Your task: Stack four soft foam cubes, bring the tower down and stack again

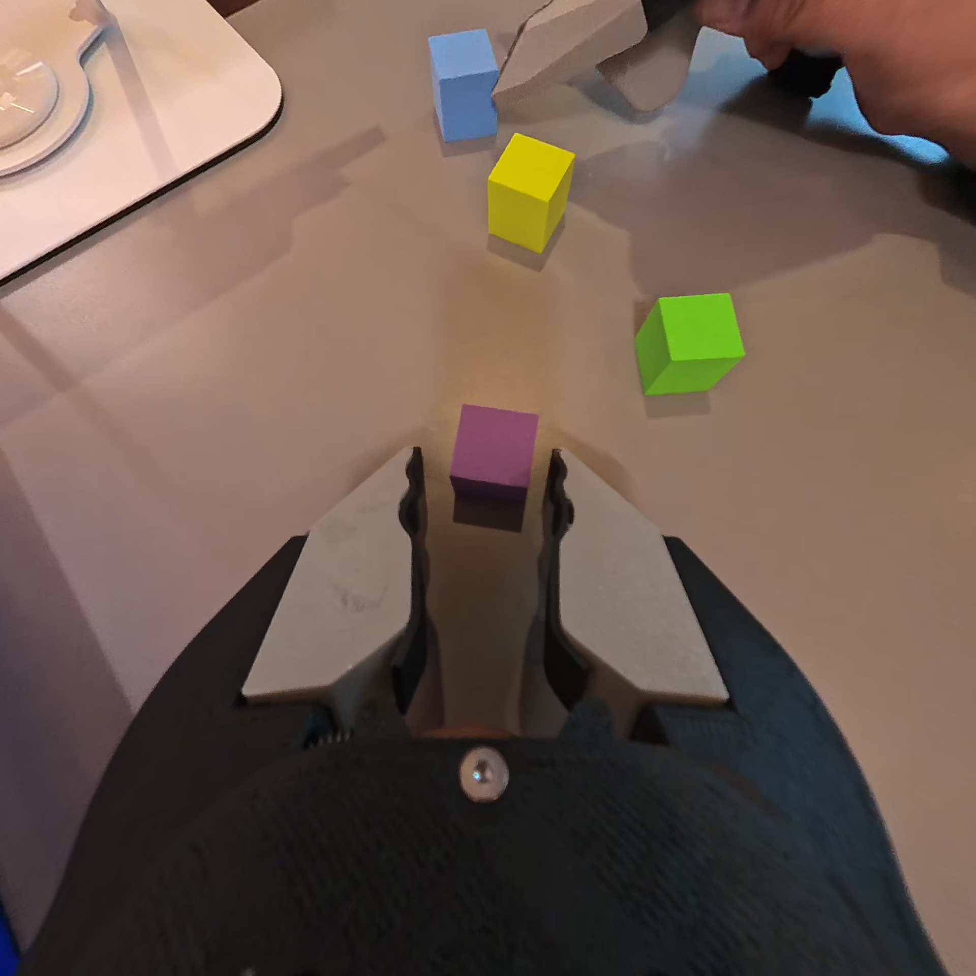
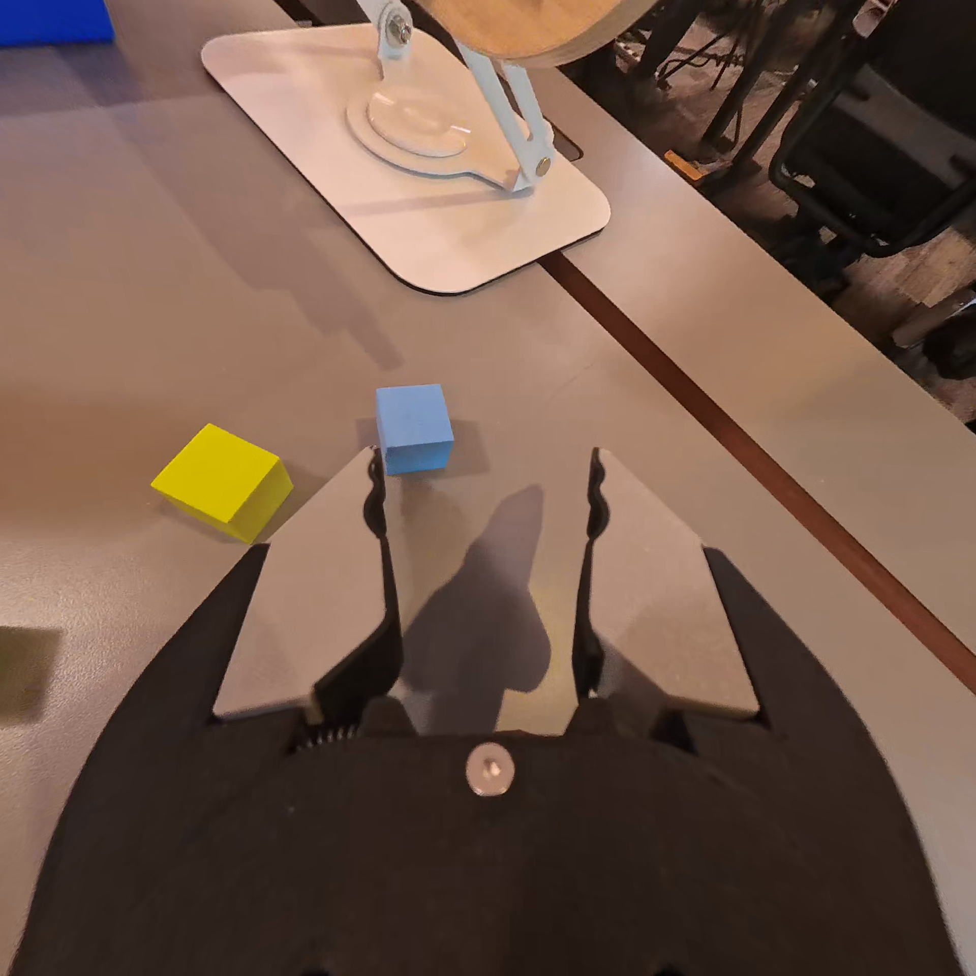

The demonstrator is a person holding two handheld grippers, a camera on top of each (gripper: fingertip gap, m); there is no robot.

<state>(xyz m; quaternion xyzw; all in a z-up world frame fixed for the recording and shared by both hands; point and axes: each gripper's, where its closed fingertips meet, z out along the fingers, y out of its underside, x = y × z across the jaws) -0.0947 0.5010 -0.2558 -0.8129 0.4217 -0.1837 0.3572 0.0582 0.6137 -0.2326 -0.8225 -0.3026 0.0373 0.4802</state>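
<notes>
Four foam cubes lie apart on the grey table. In the left wrist view my left gripper is open, its fingertips on either side of the purple cube without touching it. Beyond it lie the green cube, the yellow cube and the blue cube. My right gripper shows there at the top, beside the blue cube, held by a hand. In the right wrist view my right gripper is open and empty, with the blue cube just past its left fingertip and the yellow cube to the left.
A white lamp base plate with a white arm and wooden shade stands behind the cubes; it also shows in the left wrist view. A dark seam crosses the table on the right. Chair frames stand past the table's far edge.
</notes>
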